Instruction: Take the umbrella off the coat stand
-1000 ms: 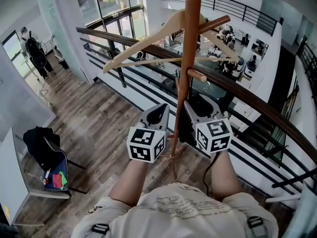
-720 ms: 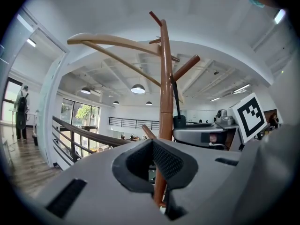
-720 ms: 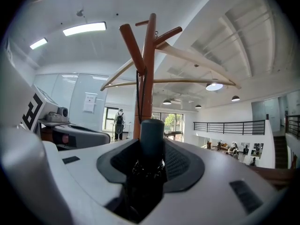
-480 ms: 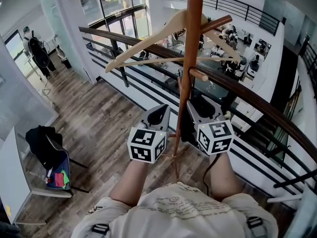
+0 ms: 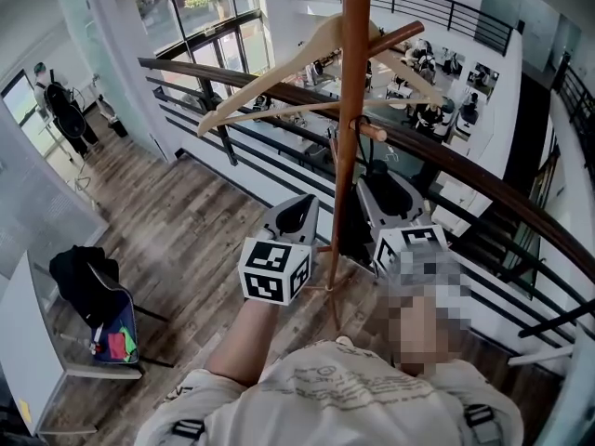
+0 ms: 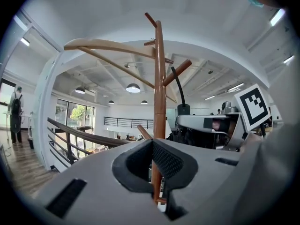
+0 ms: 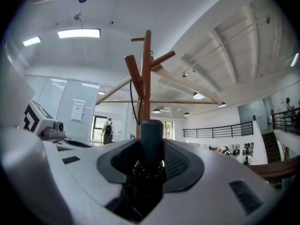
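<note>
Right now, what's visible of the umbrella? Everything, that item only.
The umbrella is a dark compact one, folded shut, hanging upright beside the wooden coat stand. Its smooth dark cylindrical handle is uppermost; a thin black strap runs up from it to a peg. The right tongs are closed on the bunched fabric just below the handle. Its lower end is hidden.

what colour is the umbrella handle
Dark blue-grey; the umbrella handle shows best in the right gripper view.
</note>
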`<state>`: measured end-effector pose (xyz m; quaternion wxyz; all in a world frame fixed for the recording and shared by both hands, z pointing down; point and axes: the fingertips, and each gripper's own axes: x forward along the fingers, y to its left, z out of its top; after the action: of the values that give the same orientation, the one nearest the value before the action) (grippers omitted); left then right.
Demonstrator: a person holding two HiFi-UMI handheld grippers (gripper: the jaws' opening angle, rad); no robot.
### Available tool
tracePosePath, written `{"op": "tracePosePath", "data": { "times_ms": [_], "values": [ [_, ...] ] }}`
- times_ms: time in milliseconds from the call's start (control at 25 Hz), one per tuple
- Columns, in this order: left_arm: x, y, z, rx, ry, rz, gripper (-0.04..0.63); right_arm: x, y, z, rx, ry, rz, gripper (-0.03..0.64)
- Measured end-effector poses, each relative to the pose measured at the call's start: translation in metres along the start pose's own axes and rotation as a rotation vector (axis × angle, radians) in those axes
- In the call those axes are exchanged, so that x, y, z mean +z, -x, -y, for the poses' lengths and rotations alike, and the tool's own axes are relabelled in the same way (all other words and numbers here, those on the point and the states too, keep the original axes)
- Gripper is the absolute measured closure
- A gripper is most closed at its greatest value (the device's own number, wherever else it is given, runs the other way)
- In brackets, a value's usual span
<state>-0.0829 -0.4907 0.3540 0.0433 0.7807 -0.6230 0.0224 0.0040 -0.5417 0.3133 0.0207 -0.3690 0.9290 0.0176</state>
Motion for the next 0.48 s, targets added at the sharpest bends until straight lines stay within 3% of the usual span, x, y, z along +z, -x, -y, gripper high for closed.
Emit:
{"op": "tracePosePath", "data": {
  "times_ms": [480],
  "values": [
    [0.006,0.021,0.010,-0.048,-0.016,0.015,0.591,0.038,0.032,-0.010,-0.070,-0.009,0.089,0.462]
  ]
}}
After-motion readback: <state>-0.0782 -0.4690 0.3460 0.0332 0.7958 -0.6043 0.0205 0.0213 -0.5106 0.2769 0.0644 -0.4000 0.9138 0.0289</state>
